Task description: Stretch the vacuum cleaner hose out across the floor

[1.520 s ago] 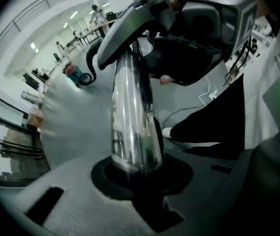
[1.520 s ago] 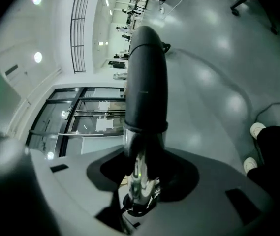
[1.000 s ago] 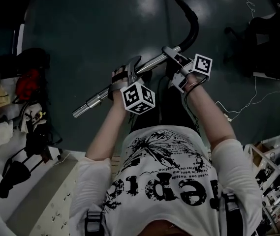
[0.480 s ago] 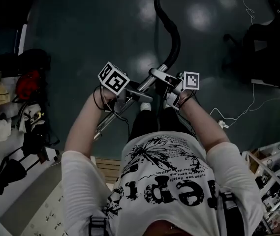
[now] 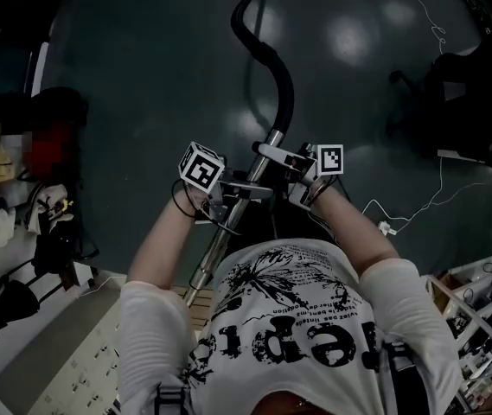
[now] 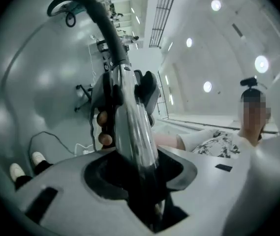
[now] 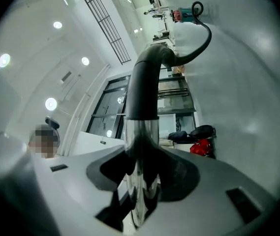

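Holding the metal wand (image 5: 215, 253) with right gripper (image 5: 273, 154) jaws clenched at its hose end and left gripper (image 5: 233, 193) jaws just closed mid-wand, guard against slip on smooth tube and a kink in the hose (image 5: 285, 102) curving across the floor (image 5: 142, 102) beyond the wand.

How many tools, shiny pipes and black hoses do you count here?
1 shiny pipe
1 black hose
2 tools: the left tool, whose jaws have just been closing with the shiny pipe between them, and the right tool, gripping the same pipe
Total: 4
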`<state>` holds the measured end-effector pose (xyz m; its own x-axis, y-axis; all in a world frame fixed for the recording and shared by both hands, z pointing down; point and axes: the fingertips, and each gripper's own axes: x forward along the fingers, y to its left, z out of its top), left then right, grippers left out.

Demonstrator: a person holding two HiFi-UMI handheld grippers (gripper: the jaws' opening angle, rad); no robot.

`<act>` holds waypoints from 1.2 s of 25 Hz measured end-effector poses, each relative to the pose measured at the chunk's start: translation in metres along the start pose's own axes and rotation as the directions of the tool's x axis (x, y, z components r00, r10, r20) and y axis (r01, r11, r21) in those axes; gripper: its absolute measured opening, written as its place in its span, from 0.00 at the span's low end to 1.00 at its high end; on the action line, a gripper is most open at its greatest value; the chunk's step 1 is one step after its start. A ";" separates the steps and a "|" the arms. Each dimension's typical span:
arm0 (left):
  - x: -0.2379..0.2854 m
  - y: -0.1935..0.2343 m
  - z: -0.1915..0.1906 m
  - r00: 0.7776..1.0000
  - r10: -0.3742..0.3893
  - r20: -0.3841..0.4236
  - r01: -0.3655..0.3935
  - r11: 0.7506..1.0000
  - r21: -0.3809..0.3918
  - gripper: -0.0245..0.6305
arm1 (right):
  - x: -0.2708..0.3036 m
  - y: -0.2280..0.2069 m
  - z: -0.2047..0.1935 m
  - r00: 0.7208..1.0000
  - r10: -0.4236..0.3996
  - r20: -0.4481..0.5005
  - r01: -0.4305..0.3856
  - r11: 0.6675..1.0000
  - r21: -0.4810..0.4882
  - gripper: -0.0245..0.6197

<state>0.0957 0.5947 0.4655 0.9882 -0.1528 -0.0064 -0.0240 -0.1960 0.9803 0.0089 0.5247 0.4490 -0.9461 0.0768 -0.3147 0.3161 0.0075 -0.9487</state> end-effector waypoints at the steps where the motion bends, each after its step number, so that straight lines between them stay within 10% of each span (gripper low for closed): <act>1: 0.004 -0.007 -0.001 0.998 -0.053 0.021 0.054 0.998 -0.023 0.29 | 0.001 0.004 -0.002 1.000 0.013 -0.006 -0.013 1.000 -0.001 0.28; 4: 0.021 -0.017 -0.011 0.993 -0.117 -0.030 0.118 0.993 0.006 0.27 | 0.000 0.008 -0.011 0.999 0.012 -0.041 -0.012 1.000 -0.007 0.28; 10: 0.026 -0.009 -0.038 0.992 0.039 -0.123 -0.038 0.999 0.011 0.17 | -0.002 0.012 -0.031 0.996 -0.036 -0.085 0.031 0.998 -0.059 0.28; 13: 0.019 -0.011 -0.056 0.979 0.123 -0.163 -0.122 0.992 0.014 0.17 | 0.004 0.010 -0.046 0.969 -0.191 -0.156 0.161 0.969 -0.187 0.28; 15: 0.013 -0.006 -0.064 0.968 0.180 -0.175 -0.181 0.983 0.013 0.16 | 0.004 0.003 -0.049 0.907 -0.383 -0.176 0.311 0.890 -0.335 0.35; 21: -0.004 0.019 -0.072 0.907 0.375 -0.194 -0.369 0.927 0.068 0.15 | -0.016 -0.013 -0.029 0.591 -0.805 0.054 0.658 0.442 -0.610 0.59; 26: -0.030 0.044 -0.071 0.815 0.555 -0.166 -0.541 0.832 0.123 0.15 | -0.028 -0.026 -0.007 0.457 -0.871 0.180 0.835 0.350 -0.423 0.59; 30: -0.058 0.073 -0.088 0.677 0.717 -0.168 -0.692 0.697 0.185 0.15 | -0.002 -0.057 -0.004 0.374 -0.913 0.164 0.860 0.274 -0.431 0.59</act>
<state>0.0498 0.6751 0.5544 0.6772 -0.0814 0.7313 -0.7289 -0.2101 0.6516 -0.0066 0.5285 0.5036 -0.6536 -0.1416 0.7435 -0.6962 0.4978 -0.5172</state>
